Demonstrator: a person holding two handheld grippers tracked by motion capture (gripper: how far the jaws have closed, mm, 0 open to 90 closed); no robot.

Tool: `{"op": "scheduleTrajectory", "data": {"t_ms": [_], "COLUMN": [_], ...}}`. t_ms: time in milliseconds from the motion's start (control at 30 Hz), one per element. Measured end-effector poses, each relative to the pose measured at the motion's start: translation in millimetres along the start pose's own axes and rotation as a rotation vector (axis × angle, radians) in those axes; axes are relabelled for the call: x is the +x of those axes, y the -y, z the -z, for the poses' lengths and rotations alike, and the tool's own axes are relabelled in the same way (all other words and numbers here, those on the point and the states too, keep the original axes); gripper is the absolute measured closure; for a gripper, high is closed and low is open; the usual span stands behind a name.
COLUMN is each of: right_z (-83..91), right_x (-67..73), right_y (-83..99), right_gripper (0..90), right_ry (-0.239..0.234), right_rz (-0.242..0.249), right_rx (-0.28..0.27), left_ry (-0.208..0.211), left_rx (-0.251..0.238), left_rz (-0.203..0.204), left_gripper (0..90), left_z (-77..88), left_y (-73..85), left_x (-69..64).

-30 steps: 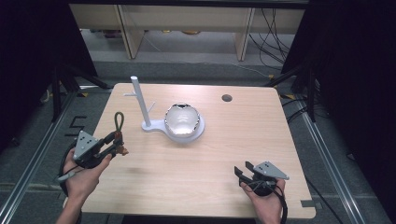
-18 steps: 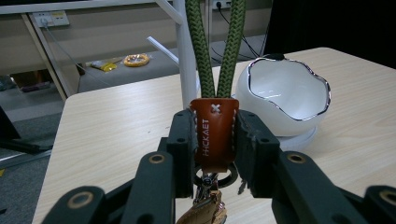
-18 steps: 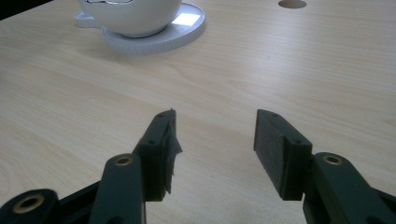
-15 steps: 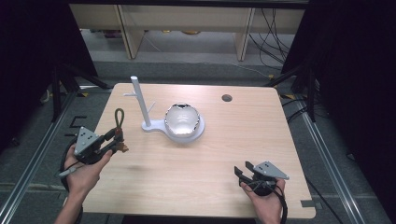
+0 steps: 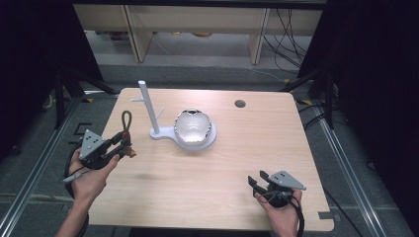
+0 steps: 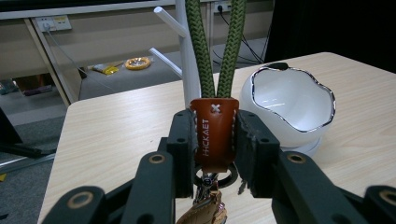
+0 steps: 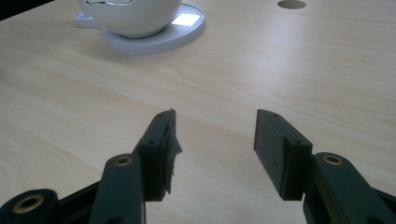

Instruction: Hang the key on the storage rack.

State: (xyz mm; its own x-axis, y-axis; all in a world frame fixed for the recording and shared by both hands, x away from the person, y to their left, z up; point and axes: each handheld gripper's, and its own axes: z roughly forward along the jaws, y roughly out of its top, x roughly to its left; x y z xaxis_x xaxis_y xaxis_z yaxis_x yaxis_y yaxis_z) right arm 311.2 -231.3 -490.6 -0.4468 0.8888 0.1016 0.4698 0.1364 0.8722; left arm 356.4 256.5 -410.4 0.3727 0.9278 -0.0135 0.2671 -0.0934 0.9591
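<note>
Holding a keychain strap in my left tool, I have its two jaws pressed against the sides of the brown leather tab, which stands upright between them. Two strands of green braided cord rise from the tab's top and form a loop above the tool in the high view. A metal ring and a tan leather piece hang just below the tab. This tool sits over the left edge of the light wooden desk, raised above its surface. Beyond the strap stands a white stand with a tall post and side pegs, and on its round base rests a white bowl with a wavy silver rim. My right tool is near the front right of the desk, well apart from the strap, its jaws spread wide with nothing between them. A small round hole lies near the far edge of the desk.
</note>
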Motion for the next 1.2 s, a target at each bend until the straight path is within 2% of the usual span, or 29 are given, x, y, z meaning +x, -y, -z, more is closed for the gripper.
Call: {"op": "scheduleTrajectory", "data": {"t_ms": [567,633,667,767,933,1200], "right_z": [-0.1,0.0,0.5,0.0,1.8,1.9], "right_x": [0.1,0.0,-0.4,0.0,0.3,0.2], "right_y": [0.1,-0.1,-0.1,0.0,-0.5,-0.5], "right_gripper": [49.9,49.9,49.9,49.9,49.8,49.7], "right_ry": [-0.001,0.001,0.018,0.0,0.018,0.018], "right_rz": [-0.002,-0.001,0.012,-0.001,-0.004,-0.005], "right_rx": [0.002,0.0,0.006,0.001,0.011,0.012], "left_ry": [-0.002,-0.002,-0.002,-0.003,-0.005,-0.007], "left_rx": [-0.008,-0.005,-0.006,-0.004,-0.003,-0.008], "left_rz": [0.003,0.0,0.002,0.001,0.002,0.0], "left_gripper": [68.1,68.1,68.1,68.1,68.1,68.1], "left_z": [-5.5,-5.9,-6.2,-6.6,-8.1,-11.1], "left_y": [-6.1,-6.4,-6.6,-7.1,-8.4,-11.5], "left_x": [1.3,1.5,1.5,1.8,2.7,4.0]}}
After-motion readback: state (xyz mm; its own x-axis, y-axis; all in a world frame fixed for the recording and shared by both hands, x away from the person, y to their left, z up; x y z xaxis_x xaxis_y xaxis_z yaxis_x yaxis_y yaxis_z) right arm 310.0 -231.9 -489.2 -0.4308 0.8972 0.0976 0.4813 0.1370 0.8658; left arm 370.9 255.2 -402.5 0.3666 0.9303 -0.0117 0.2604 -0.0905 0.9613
